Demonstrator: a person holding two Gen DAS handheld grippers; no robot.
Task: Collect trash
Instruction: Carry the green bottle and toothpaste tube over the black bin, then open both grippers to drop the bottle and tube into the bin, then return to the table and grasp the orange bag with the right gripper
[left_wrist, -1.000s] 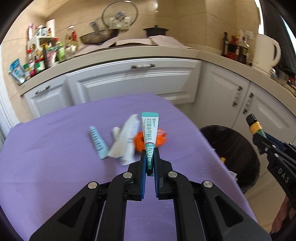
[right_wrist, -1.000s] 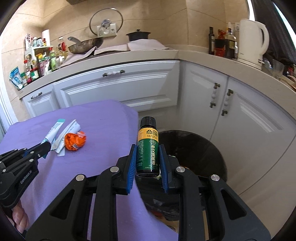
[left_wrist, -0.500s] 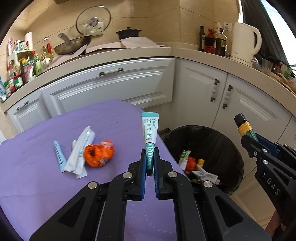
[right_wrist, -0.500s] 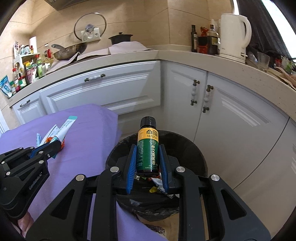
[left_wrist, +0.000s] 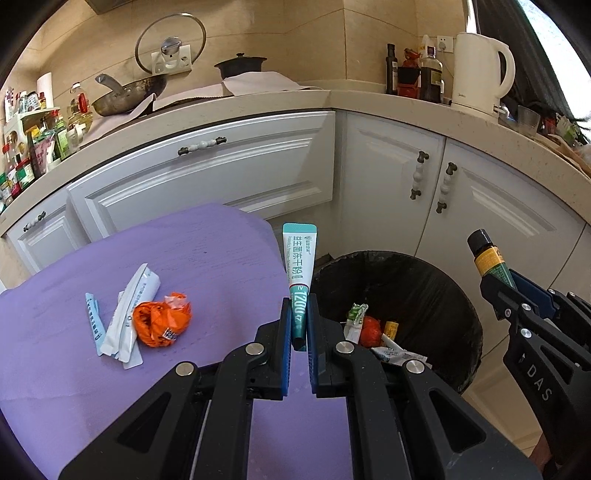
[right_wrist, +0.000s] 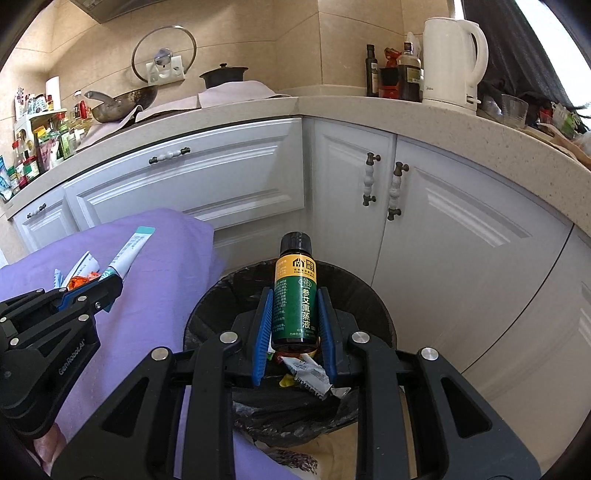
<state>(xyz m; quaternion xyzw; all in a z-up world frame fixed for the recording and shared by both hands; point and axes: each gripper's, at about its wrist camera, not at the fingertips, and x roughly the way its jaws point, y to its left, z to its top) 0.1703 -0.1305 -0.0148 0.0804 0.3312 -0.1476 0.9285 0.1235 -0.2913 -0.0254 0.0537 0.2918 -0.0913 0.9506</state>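
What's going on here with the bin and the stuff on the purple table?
A person is clearing trash with two handheld grippers. The left tool holds a teal-and-white sachet at the edge of the purple-covered table. The right tool holds a small green bottle with a black cap above the black-lined trash bin, which already holds some wrappers. A crumpled orange wrapper and several pale sachets lie on the table.

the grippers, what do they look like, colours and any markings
Both are black plastic two-finger tools with triangular cut-outs and silver round bolts. The left gripper and right gripper each have blue ribbed pads. White lettering shows on the sides: "DAS" on the right, "GenRobot.AI" on the left. No cables or sleeves show.
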